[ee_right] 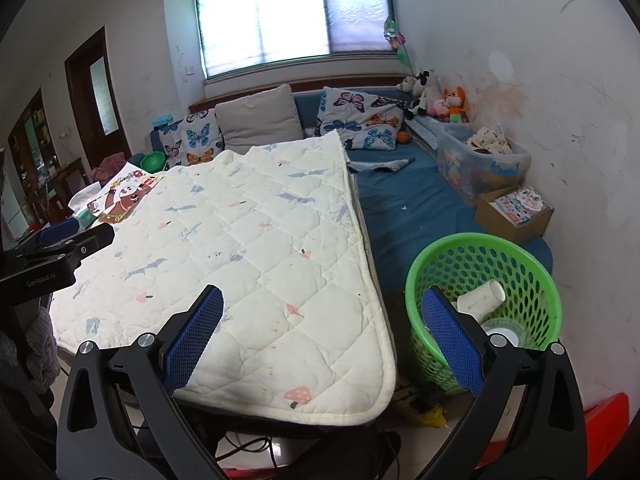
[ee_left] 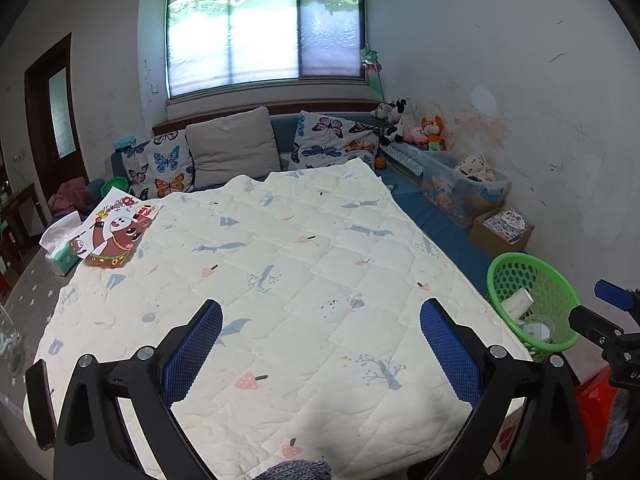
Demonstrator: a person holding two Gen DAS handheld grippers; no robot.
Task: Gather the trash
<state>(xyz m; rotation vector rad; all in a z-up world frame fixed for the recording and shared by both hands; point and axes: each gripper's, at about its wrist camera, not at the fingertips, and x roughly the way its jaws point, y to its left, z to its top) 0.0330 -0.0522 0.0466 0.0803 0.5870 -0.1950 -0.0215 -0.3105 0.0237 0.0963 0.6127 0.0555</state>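
Green plastic mesh formed the basket (ee_right: 480, 276), which stood off the quilted pad's (ee_right: 256, 248) right edge, likely placed there for easy drops; a white cup (ee_right: 482, 298) and clear lid (ee_right: 504, 330) already lay inside. Both the left tool (ee_left: 320, 344) and right tool (ee_right: 320, 340) hung apart and empty. Nothing blocked the pad's near half.

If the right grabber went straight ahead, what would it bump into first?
Probably the white quilt: the open right gripper points over its near right edge. The green basket stands off to the right. Depth is hard to judge.
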